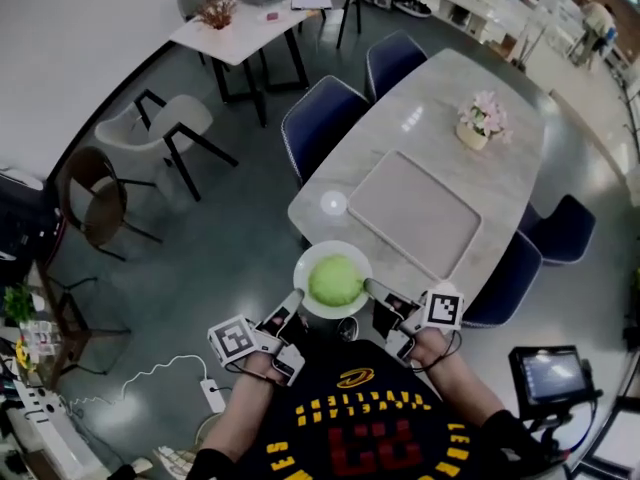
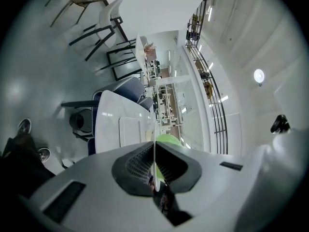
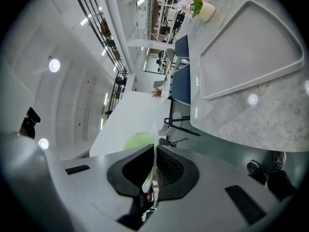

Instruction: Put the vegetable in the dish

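The left tongs (image 1: 294, 297) and right tongs (image 1: 369, 287) are each clamped on the rim of the white dish (image 1: 330, 247), on opposite sides. They hold it in the air at the near end of the desk (image 1: 500, 178). The green vegetable (image 1: 336, 280) already lies in the dish. The next move is probably to lower the dish level onto the desk and then release it.

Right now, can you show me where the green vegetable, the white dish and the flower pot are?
Green vegetable (image 1: 336, 280): head view, the middle of its rounded top.
White dish (image 1: 333, 247): head view, the bare far rim.
Flower pot (image 1: 471, 136): head view, the pot's pale side.
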Available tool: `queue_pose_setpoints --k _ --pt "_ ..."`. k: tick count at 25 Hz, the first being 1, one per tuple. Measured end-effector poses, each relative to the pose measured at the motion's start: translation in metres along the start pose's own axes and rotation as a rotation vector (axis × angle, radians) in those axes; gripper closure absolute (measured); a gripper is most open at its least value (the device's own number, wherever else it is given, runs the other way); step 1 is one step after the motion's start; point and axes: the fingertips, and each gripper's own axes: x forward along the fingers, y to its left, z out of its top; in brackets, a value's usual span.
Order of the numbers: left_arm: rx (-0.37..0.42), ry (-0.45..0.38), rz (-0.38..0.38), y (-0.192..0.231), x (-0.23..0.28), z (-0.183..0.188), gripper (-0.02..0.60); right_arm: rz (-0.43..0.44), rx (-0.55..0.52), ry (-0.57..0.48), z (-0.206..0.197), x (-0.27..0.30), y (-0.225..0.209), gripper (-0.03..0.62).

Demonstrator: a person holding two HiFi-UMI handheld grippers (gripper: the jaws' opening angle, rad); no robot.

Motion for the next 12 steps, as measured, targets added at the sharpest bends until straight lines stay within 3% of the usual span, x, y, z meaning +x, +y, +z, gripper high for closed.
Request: queue_pose_setpoints --k 12 --pt "0.087 0.303 0.007 -0.002 0.103 0.014 0.569 -0.047 0.045 -0.281 0.052 -0.037 -0.01 0.576"
